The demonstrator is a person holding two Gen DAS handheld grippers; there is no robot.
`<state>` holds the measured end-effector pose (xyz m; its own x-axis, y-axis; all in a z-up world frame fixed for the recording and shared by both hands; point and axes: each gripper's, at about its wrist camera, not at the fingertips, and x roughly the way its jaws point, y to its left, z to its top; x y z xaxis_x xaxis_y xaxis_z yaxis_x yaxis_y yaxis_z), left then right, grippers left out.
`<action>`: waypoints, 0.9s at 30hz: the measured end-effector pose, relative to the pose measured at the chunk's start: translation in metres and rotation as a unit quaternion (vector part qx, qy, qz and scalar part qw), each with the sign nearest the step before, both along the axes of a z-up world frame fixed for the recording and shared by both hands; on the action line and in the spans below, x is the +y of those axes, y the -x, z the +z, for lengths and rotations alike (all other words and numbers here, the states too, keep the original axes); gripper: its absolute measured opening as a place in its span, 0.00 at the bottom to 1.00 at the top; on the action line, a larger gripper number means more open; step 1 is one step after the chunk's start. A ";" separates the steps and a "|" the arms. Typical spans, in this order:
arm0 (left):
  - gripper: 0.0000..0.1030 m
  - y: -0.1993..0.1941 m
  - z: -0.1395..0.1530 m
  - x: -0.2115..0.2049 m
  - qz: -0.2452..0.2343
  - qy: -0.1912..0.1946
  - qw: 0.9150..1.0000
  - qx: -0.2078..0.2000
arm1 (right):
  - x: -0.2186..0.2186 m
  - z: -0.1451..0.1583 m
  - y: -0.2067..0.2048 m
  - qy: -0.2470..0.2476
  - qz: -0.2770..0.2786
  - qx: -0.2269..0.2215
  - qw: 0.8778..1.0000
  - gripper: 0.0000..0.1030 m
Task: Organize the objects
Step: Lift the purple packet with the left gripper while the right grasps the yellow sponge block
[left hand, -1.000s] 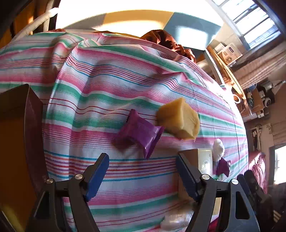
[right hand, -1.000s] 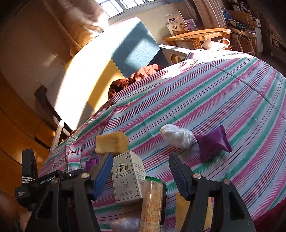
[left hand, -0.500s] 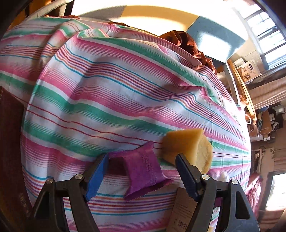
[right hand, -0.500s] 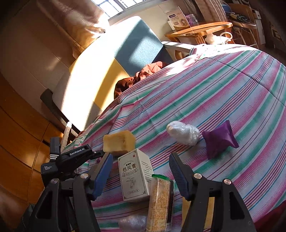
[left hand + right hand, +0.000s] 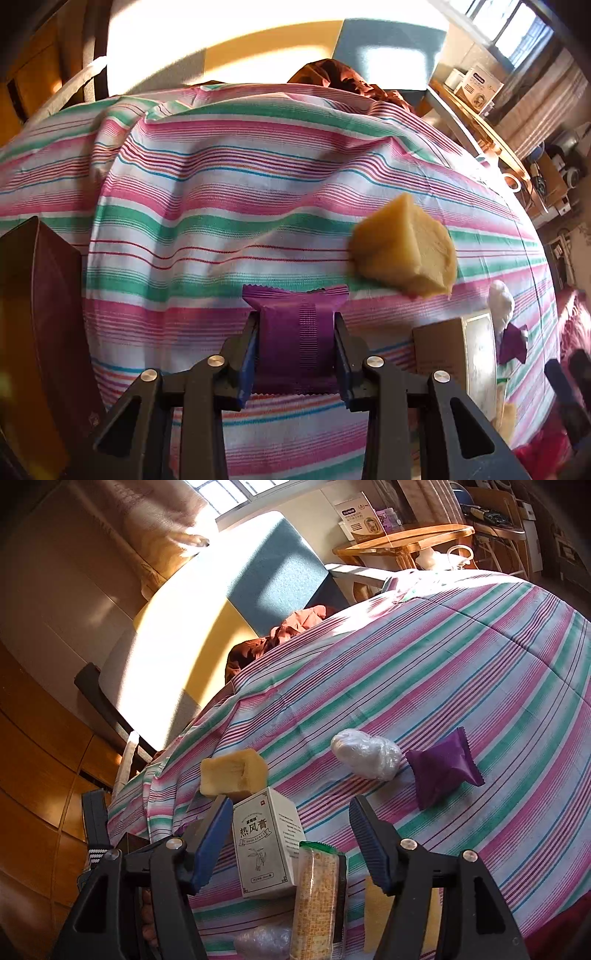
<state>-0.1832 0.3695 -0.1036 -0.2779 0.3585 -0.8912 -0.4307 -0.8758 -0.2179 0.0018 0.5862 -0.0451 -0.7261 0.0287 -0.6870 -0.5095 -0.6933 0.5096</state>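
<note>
My left gripper [image 5: 295,332] is shut on a purple snack packet [image 5: 297,332] that lies on the striped cloth [image 5: 207,192]. A yellow sponge block [image 5: 404,251] sits just to its right. My right gripper [image 5: 288,834] is open and empty above a white medicine box [image 5: 264,845] and a wrapped cracker pack [image 5: 316,897]. Further off in the right wrist view lie the yellow sponge block [image 5: 232,771], a clear plastic-wrapped lump [image 5: 365,753] and a second purple packet [image 5: 443,771].
A dark brown box [image 5: 40,332] stands at the left edge of the left wrist view. The white box [image 5: 454,350], plastic lump [image 5: 500,302] and other purple packet [image 5: 511,343] lie to the right. A sofa [image 5: 236,590] and wooden side table [image 5: 406,539] stand behind.
My left gripper moved onto the purple packet and closed on it. My right gripper stayed open and nearly still.
</note>
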 end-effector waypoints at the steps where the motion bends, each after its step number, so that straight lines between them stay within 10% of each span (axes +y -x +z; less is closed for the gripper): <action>1: 0.35 -0.007 0.004 -0.001 -0.011 -0.001 1.000 0.011 | -0.001 -0.001 0.001 -0.002 0.001 -0.003 1.000 0.65; 10: 0.35 -0.067 0.050 -0.046 -0.066 -0.028 0.993 0.092 | -0.019 0.001 0.017 -0.045 0.032 -0.026 0.998 0.65; 27: 0.35 -0.093 0.075 -0.156 -0.011 -0.089 0.991 0.097 | -0.049 -0.033 0.178 -0.075 0.138 -0.158 0.975 0.84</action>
<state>-0.0906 0.2133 -0.0281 -0.4283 0.5133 -0.7437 -0.4988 -0.8206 -0.2791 -0.1761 0.5369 -0.0784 -0.4735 -0.0201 -0.8805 -0.4075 -0.8813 0.2392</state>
